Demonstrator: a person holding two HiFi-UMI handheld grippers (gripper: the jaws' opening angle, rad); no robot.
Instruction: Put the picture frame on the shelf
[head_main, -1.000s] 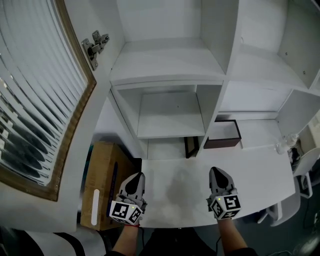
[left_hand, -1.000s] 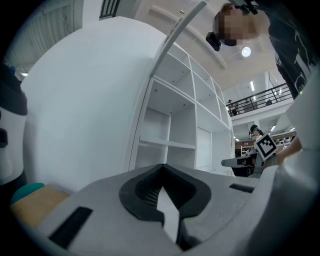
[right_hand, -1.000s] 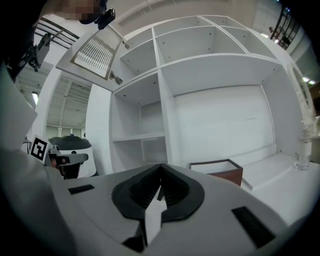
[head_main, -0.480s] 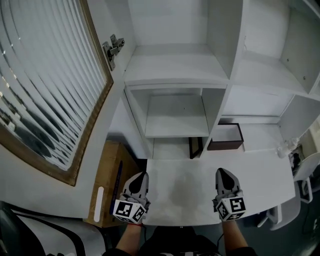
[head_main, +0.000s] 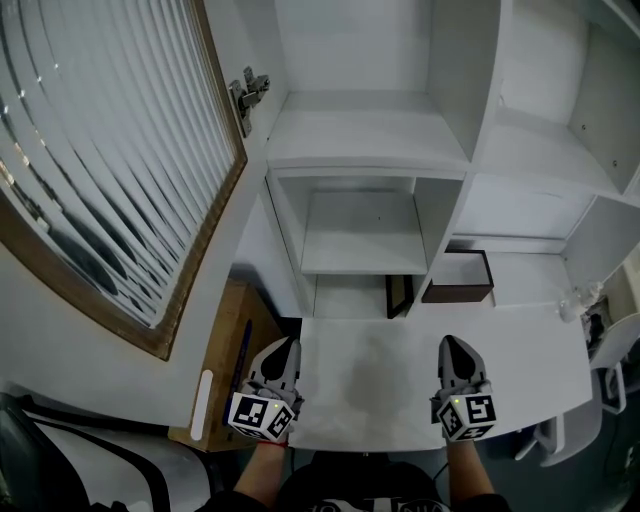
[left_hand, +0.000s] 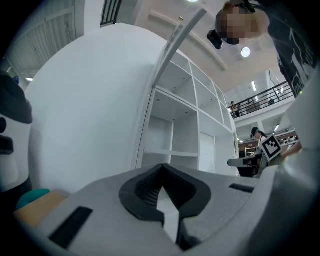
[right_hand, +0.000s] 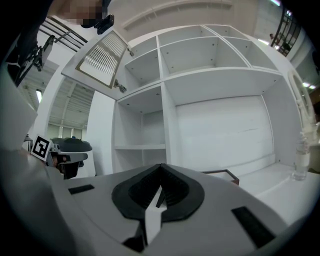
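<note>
Filling the upper head view: a white shelf (head_main: 365, 150), split into open cubbies by upright dividers. Swung open at the left, a door (head_main: 120, 180) with a wood rim and ribbed glass, a metal hinge at its top corner. Below the shelf, a white table (head_main: 370, 375); off its left edge, a cardboard box (head_main: 222, 335).

Lying flat on the table at the foot of the shelf, just right of a divider: the frame (head_main: 457, 278). Rectangular, dark brown rim, pale centre, long side running left to right. Shows in the right gripper view too, low and right of centre, brown edge raised around a whitish face. Well apart from both grippers, touched by neither. Just left of it, standing on edge in the low cubby, a thin black piece (head_main: 398, 296); cannot tell what.

Held near the table's front edge, side by side and well apart, both pointing toward the shelf: left gripper (head_main: 287, 345) at the table's left edge, right gripper (head_main: 452, 345) roughly in line with the frame. Marker cubes at the rear, wrists behind. Left jaws pressed together, nothing between. Right jaws likewise closed and empty.

At the table's far right, a small clear bottle (head_main: 570, 298).
</note>
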